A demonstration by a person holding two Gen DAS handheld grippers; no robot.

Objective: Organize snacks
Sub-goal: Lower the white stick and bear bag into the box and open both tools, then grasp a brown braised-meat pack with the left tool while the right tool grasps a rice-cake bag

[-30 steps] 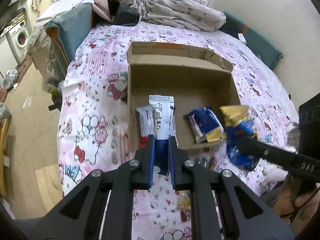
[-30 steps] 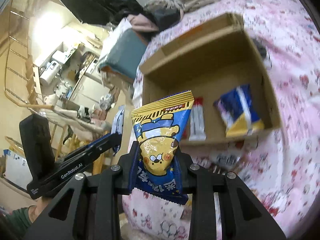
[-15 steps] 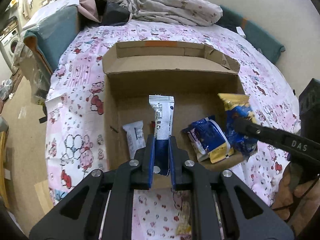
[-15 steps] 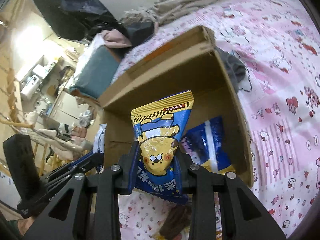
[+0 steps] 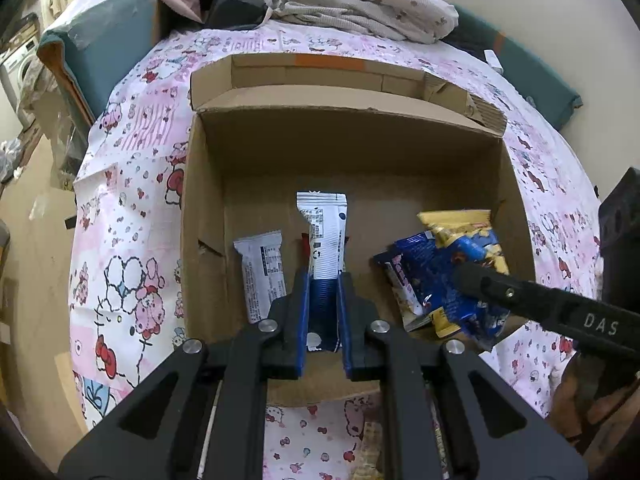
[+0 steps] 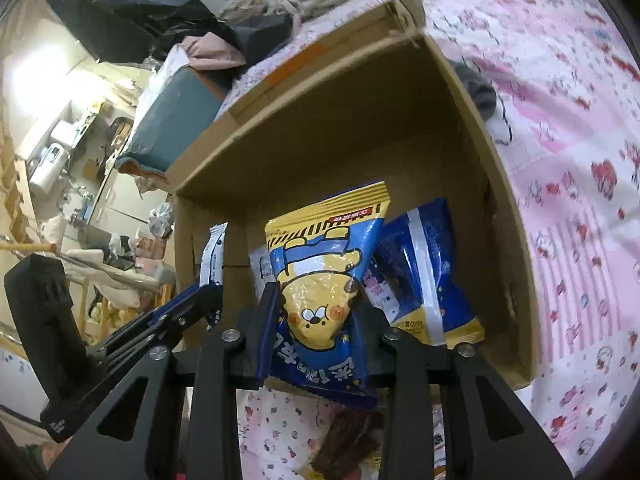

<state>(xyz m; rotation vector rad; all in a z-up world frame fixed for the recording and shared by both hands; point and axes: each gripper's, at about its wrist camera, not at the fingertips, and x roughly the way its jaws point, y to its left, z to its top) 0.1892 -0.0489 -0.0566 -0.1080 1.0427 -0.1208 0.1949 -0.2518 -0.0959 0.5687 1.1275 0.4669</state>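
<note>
Both grippers are now over the cardboard box, having advanced from a position short of its near wall a second ago. The left gripper carries its white and blue snack stick from the near-left corner to above the box floor, beside the white packet lying there. The right gripper brings the yellow and blue bear-print bag from outside the near edge to inside the opening, now overlapping the blue and yellow packet in the box's right part. The box fills more of both views.
</note>
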